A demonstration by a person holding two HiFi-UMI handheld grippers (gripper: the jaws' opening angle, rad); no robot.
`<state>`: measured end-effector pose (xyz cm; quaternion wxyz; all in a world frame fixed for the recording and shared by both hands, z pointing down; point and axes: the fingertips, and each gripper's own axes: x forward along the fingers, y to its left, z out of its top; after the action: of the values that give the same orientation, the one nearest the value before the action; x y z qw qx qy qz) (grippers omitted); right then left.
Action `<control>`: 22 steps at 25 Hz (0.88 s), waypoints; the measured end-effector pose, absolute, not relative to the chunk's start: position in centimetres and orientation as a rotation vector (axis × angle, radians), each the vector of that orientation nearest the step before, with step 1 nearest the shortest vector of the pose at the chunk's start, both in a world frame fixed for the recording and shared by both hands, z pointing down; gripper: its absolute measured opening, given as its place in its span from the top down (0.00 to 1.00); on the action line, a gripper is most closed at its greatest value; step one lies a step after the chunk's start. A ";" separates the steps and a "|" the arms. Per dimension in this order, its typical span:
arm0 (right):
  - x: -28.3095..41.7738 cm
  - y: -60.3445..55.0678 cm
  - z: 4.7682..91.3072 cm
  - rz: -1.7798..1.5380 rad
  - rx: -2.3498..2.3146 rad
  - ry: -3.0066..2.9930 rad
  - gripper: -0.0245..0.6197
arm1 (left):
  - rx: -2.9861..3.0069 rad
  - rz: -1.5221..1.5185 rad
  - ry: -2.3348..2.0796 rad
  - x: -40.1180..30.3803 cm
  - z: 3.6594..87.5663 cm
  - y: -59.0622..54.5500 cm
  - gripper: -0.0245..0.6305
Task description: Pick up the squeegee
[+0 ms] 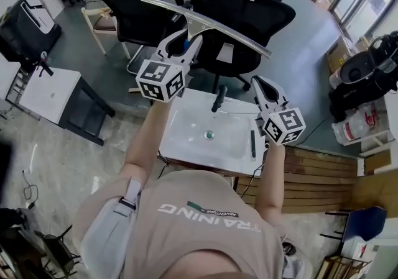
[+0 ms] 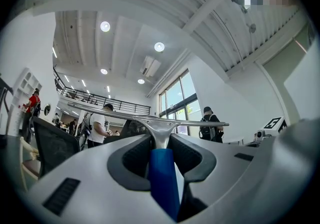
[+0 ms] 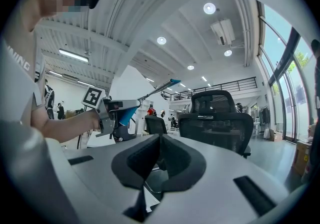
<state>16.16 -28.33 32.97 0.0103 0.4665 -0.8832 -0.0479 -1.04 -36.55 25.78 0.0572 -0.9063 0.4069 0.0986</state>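
Observation:
The squeegee [image 1: 205,23] is a long metal blade on a blue handle [image 2: 162,178], held up in the air above the sink. My left gripper [image 1: 180,48] is shut on that handle, and in the left gripper view the blade [image 2: 150,118] lies crosswise just past the jaws. The right gripper view shows the same squeegee [image 3: 155,88] sticking up from the left gripper [image 3: 117,113]. My right gripper [image 1: 264,88] hovers to the right over the sink's back edge. Its jaws meet with nothing between them [image 3: 159,140].
Below both grippers stands a white sink basin [image 1: 186,141] with a black faucet [image 1: 217,99] and a round drain. Black office chairs [image 1: 249,10] stand just behind it. A white table [image 1: 43,91] is at the left, wooden decking [image 1: 323,172] at the right.

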 end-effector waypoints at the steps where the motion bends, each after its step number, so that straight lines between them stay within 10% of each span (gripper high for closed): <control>1: 16.1 -28.4 33.0 -0.148 1.452 -2.756 0.90 | -2.748 0.299 1.233 -1.1 25.8 -36.5 0.77; 22: 16.3 -27.8 33.8 -0.124 1.461 -2.739 0.90 | -2.767 0.295 1.221 -0.6 26.2 -36.1 0.77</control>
<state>16.33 -27.83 33.78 0.0173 0.4702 -0.8815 -0.0399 -0.63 -36.09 26.22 0.0515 -0.9094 0.4012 0.0970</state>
